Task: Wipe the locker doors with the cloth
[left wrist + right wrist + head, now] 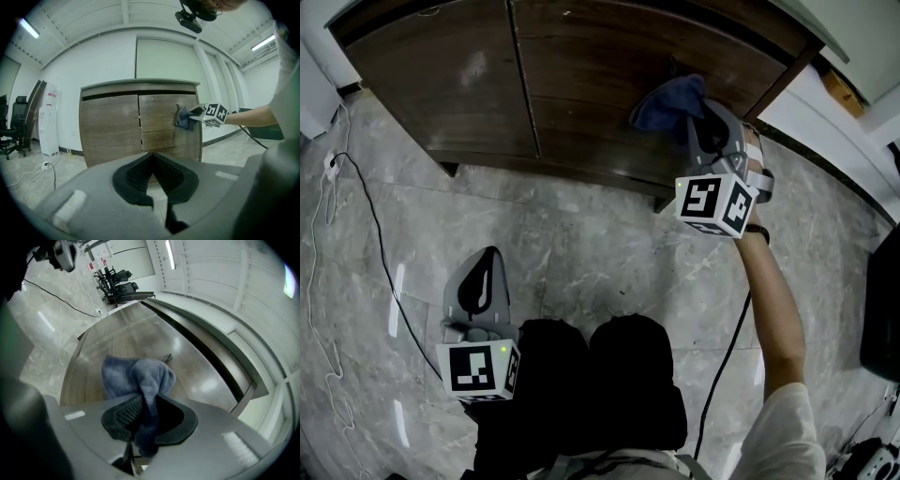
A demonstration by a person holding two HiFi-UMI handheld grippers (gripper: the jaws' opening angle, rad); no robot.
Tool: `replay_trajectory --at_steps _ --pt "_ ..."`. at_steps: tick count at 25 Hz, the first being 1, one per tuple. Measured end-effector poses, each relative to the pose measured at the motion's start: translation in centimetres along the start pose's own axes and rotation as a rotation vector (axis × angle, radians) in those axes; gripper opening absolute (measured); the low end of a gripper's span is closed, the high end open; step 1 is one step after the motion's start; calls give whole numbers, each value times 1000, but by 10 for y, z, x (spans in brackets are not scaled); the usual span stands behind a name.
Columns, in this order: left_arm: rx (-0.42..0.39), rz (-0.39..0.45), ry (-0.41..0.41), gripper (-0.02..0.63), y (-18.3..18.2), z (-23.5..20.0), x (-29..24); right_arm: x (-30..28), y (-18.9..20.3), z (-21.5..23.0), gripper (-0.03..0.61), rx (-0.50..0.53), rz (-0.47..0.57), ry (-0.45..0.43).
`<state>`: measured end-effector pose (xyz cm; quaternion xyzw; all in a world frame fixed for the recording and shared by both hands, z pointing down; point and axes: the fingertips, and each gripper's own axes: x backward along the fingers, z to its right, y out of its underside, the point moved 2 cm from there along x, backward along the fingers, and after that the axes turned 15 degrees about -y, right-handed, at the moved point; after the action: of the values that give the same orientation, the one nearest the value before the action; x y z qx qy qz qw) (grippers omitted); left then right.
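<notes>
A grey, marble-patterned stone floor is being stood on by the person, and a wide, dark brown wooden locker cabinet is being faced from close by. Its right-hand door is being reached across by the person's bare right arm, which is being stretched out from the lower right of the head view.

The right gripper, grey with a black-and-white marker cube, is being held up against that door. Its jaws are being kept clamped on a soft, crumpled blue cloth, which is being bunched between the black ribbed pads. The free part of the cloth is being pressed flat onto the wood of the right-hand door, near the cabinet's upper right corner, just beside a small metal handle.

The left gripper is being held low above the floor, well apart from the cabinet, by the person's dark-clothed legs. Its jaws are being kept together at the tips, with nothing between them.

A thin black cable is being trailed across the floor to the left.
</notes>
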<state>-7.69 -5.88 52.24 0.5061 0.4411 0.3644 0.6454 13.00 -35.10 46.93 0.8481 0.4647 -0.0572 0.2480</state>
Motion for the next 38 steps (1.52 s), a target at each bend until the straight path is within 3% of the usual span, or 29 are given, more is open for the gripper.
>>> replay_trajectory --at_steps 6,12,16,22,38 --pt "-15 16 55 2 -11 19 4 14 -31 45 74 46 31 41" --pt "0 17 65 2 -16 22 5 28 -62 96 74 13 74 101" --pt "-2 14 64 2 -11 19 7 27 -67 96 74 -18 97 117" --pt "-1 2 44 2 -3 8 9 1 -54 42 72 -19 81 85" --pt "6 -21 -12 2 16 -17 9 -82 -4 -158 72 82 -30 -143"
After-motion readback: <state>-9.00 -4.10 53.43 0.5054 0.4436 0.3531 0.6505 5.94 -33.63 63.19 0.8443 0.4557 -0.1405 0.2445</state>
